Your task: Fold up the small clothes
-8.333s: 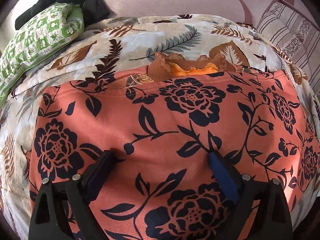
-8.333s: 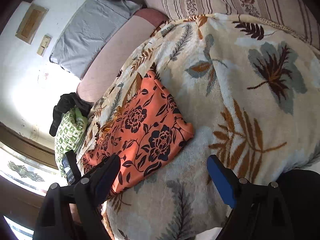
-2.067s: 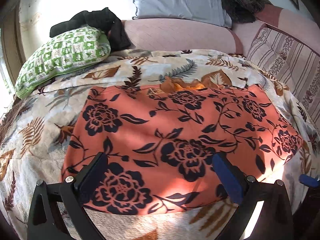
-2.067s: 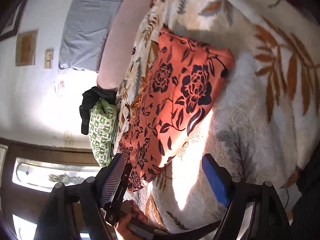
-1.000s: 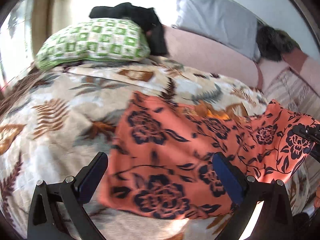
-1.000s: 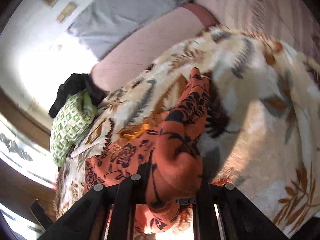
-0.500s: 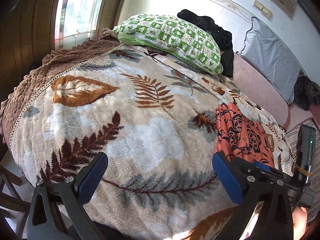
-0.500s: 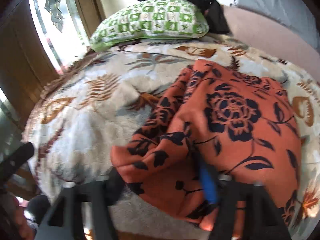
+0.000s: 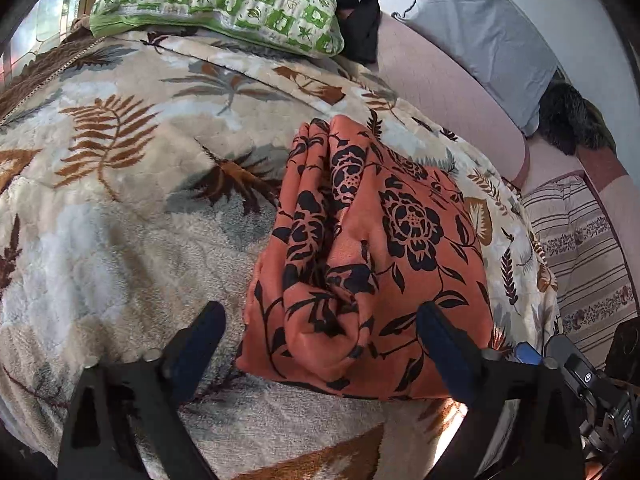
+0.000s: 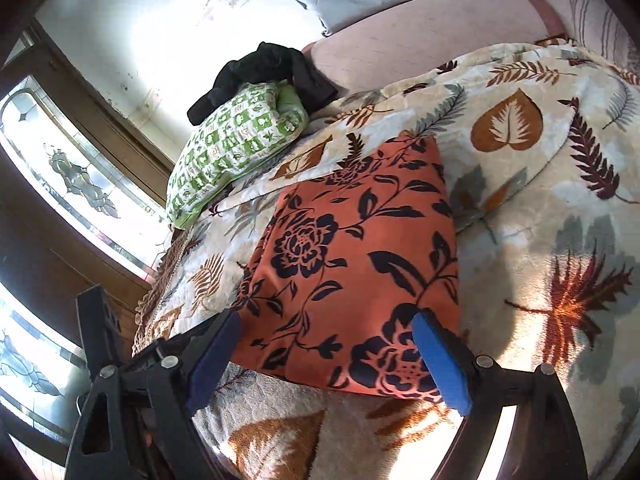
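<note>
In the left wrist view, the left gripper (image 9: 320, 344) is hovering over the near edge of the orange floral garment (image 9: 372, 248), which is lying folded on the leaf-patterned blanket (image 9: 120, 208) that is covering the bed, with a green checked pillow (image 9: 224, 4) and a dark bundle of cloth (image 9: 356, 4) sitting well beyond it. Its jaws are closing, and the bunched near-left corner of the garment is lying between them, though the pads are not pressing on the cloth. The left side of the fold is puckering into loose ridges, while the right side is lying smoother. In the right wrist view, the right gripper (image 10: 328, 360) is standing released, jaws wide, with the near edge of the garment between its blue pads (image 10: 440, 364) and nothing clamped. Judging by the drape and wrinkles, the fabric is behaving as light, soft and limp, likely sliding little on the fuzzy blanket but sagging wherever it is unsupported. The best hold is probably a pinch through all layers at the near corners, one per gripper, so the stacked folds are lifting together rather than peeling apart.
</note>
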A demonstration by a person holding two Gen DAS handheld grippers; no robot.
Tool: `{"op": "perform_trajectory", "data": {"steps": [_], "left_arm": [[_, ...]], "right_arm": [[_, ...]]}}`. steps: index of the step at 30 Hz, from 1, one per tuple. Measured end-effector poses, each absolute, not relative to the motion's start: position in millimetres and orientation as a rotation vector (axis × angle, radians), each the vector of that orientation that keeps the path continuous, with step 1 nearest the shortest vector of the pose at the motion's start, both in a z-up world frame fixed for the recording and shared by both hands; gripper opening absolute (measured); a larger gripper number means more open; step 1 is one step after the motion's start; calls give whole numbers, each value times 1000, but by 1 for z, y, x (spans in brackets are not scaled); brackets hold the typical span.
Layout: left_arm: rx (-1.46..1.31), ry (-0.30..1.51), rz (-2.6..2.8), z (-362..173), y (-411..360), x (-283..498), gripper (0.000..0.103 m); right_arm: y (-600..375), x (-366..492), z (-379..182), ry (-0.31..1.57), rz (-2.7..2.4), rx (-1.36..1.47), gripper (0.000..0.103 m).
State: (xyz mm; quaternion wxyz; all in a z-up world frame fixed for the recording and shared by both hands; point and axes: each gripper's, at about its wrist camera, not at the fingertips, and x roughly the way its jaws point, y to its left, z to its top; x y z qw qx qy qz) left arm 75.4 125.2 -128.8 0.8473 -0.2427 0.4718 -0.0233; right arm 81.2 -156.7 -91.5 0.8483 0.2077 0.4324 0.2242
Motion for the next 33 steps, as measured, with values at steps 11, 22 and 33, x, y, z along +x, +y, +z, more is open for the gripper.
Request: {"op": "perform_trajectory", "data": {"steps": [11,22,33], "left_arm": [[-513,1008,33,-156,138,52,25],[-278,878,29,-66,125,74,62],[-225,1072,33,-143,105,163,68]], "right_arm": [[-178,104,-120,980,497,544,90],[-207,158,-124,987,541,706,90],[-210,255,-197,1220,539,936,90]]}}
